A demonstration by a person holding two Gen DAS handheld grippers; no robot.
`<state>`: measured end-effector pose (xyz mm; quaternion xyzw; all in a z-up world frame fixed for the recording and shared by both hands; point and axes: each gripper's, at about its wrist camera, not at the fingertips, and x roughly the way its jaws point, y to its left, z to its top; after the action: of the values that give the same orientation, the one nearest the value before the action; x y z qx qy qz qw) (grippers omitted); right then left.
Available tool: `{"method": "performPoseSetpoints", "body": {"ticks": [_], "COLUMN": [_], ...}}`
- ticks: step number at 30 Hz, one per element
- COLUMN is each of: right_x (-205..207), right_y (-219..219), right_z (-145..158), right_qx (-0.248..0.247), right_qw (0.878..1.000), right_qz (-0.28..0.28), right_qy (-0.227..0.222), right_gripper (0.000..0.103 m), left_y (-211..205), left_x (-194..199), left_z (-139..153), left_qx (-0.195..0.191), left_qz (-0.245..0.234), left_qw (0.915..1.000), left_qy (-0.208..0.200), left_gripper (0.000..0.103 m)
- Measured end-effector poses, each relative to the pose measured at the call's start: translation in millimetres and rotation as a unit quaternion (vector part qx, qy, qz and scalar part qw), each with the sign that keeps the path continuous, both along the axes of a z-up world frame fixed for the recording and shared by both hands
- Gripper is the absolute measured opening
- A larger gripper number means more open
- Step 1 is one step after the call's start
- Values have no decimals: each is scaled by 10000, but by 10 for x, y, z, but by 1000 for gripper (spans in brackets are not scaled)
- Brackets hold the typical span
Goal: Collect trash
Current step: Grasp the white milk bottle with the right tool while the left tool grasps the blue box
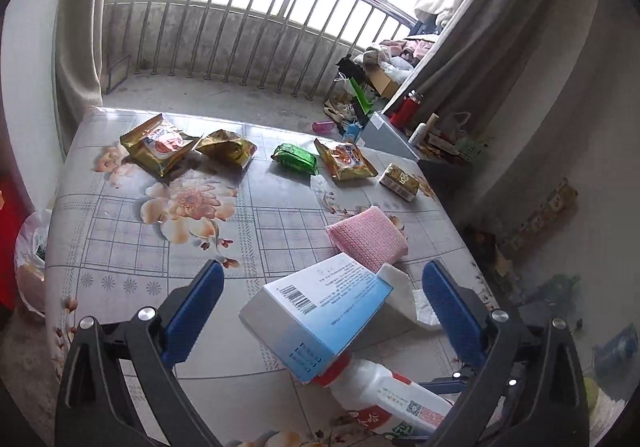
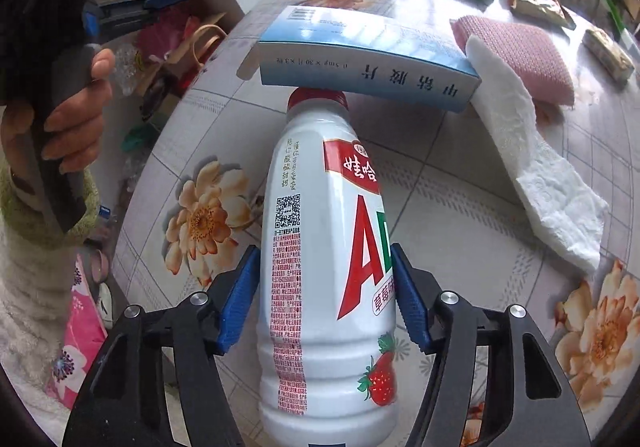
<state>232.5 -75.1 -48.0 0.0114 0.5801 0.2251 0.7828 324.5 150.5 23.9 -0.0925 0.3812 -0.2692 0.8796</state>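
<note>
A white milk bottle with a red cap point(image 2: 324, 247) lies on the flowered table, and my right gripper point(image 2: 324, 299) is shut on its body. The bottle also shows in the left wrist view point(image 1: 384, 395). A blue and white medicine box point(image 2: 360, 59) rests tilted on the bottle's cap; in the left wrist view the box point(image 1: 316, 311) sits between the fingers of my open left gripper point(image 1: 324, 311), which touch nothing. A white tissue point(image 2: 536, 167) and a pink sponge point(image 2: 520, 51) lie to the right. Several snack wrappers point(image 1: 160, 145) lie at the table's far side.
The table point(image 1: 120, 247) has a flowered grid cloth. A white bag-lined bin point(image 1: 30, 259) stands at its left. Clutter, a red flask point(image 1: 406, 109) and a grey box stand at the far right. A balcony railing lies beyond. A hand holds the left gripper's handle point(image 2: 68, 107).
</note>
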Motion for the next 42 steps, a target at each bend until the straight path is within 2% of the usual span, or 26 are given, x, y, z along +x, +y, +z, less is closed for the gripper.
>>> {"method": "performPoseSetpoints", "body": {"ticks": [3, 6, 12, 15, 19, 21, 22, 26, 29, 34, 36, 38, 40, 42], "right_x": [-278, -604, -1066, -1229, -1259, -1235, -1235, -1269, -1306, -1486, -1529, -1523, -1479, -1440], "right_y": [-167, -417, -1021, -1290, -1532, -1574, -1574, -1543, -1521, -1517, -1499, -1500, -1499, -1477], "right_z": [14, 14, 30, 12, 9, 45, 50, 79, 56, 115, 121, 95, 71, 74], "right_qx": [27, 63, 79, 279, 632, 756, 754, 643, 643, 331, 177, 172, 231, 217], "right_qw": [9999, 9994, 9904, 9799, 9660, 9614, 9609, 9611, 9579, 9544, 9536, 9533, 9536, 9555], "right_qz": [-44, -241, -1348, -1949, -2494, -2635, -2658, -2686, -2800, -2960, -2996, -3007, -2996, -2937], "right_qy": [130, 238, 293, 316, 267, 236, 192, 10, -20, -197, -262, -241, -181, -161], "right_gripper": [60, 60, 60, 60, 60, 60, 60, 60, 60, 59, 60, 60, 60, 61], "left_y": [-243, -428, -580, -612, -614, -614, -627, -710, -745, -653, -642, -631, -639, -632], "left_x": [75, 114, 92, 84, 39, -49, -110, -359, -613, -1179, -1410, -1581, -1656, -1675], "left_z": [-156, -384, -808, -871, -913, -885, -869, -912, -919, -937, -945, -930, -905, -854], "left_qx": [432, 814, 1116, 1272, 1191, 1136, 1184, 1757, 2007, 1646, 1702, 1601, 1517, 1405], "left_qz": [-365, -694, -982, -957, -857, -800, -779, -509, -295, -118, 32, 102, 128, 255], "left_qw": [9983, 9943, 9884, 9866, 9877, 9892, 9891, 9826, 9786, 9833, 9827, 9841, 9848, 9868], "left_qy": [-133, -53, 316, 342, 541, 462, 386, 330, 353, 765, 727, 760, 837, 769], "left_gripper": [97, 97, 97, 97, 97, 93, 88, 78, 75, 75, 75, 76, 77, 87]}}
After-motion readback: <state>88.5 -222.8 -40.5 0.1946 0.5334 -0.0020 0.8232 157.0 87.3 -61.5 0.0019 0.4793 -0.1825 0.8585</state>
